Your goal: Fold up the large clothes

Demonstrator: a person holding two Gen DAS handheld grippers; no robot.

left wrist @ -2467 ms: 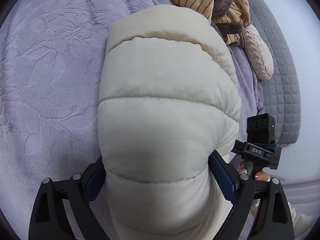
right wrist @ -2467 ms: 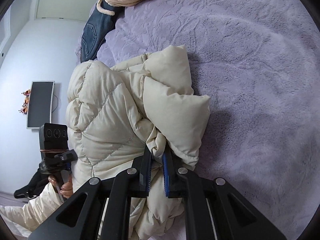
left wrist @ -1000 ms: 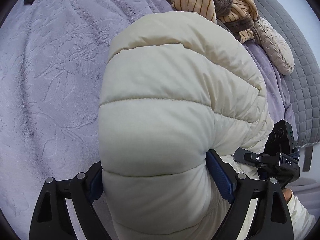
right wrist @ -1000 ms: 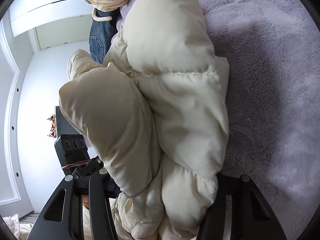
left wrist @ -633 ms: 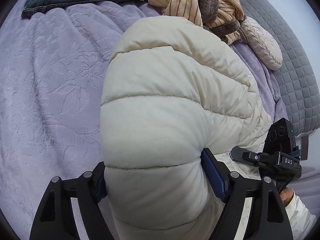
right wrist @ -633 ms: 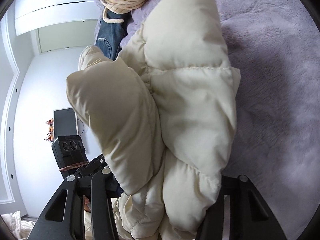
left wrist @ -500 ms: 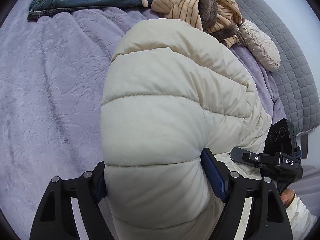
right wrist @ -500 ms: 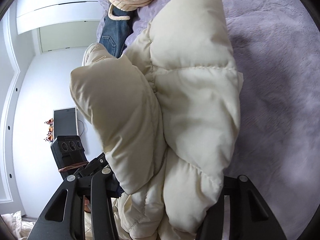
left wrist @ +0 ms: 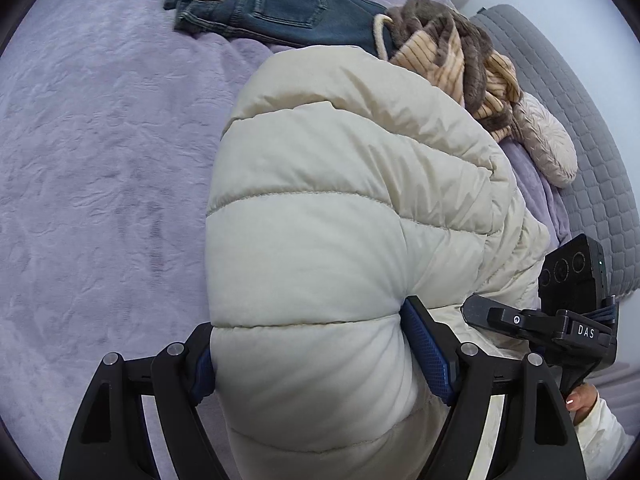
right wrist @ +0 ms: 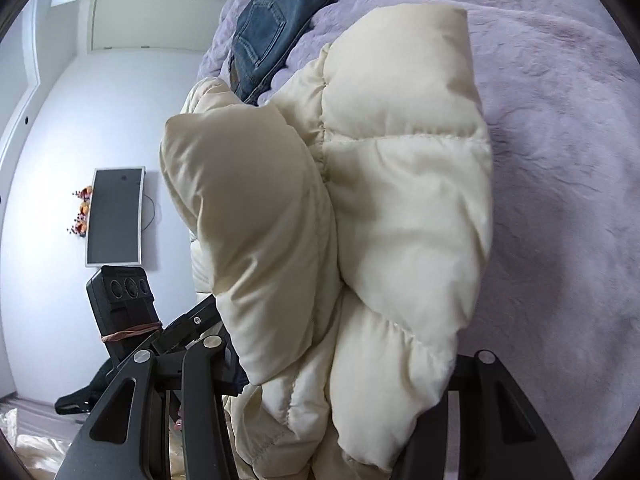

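The cream jacket (left wrist: 320, 208) is pinched in both grippers: a thick quilted roll is squeezed between the blue pads of the left gripper (left wrist: 312, 356), and bunched folds are clamped in the right gripper (right wrist: 340, 380), with the bulk carried ahead of the fingers above the purple bed (left wrist: 100, 160). The bundle would best be kept level between the two grips and laid on the bare bed ahead, clear of the jeans (left wrist: 272, 8) beyond it. Both grips are best held until the padding rests flat, since slippery, springy down is likely to unroll.
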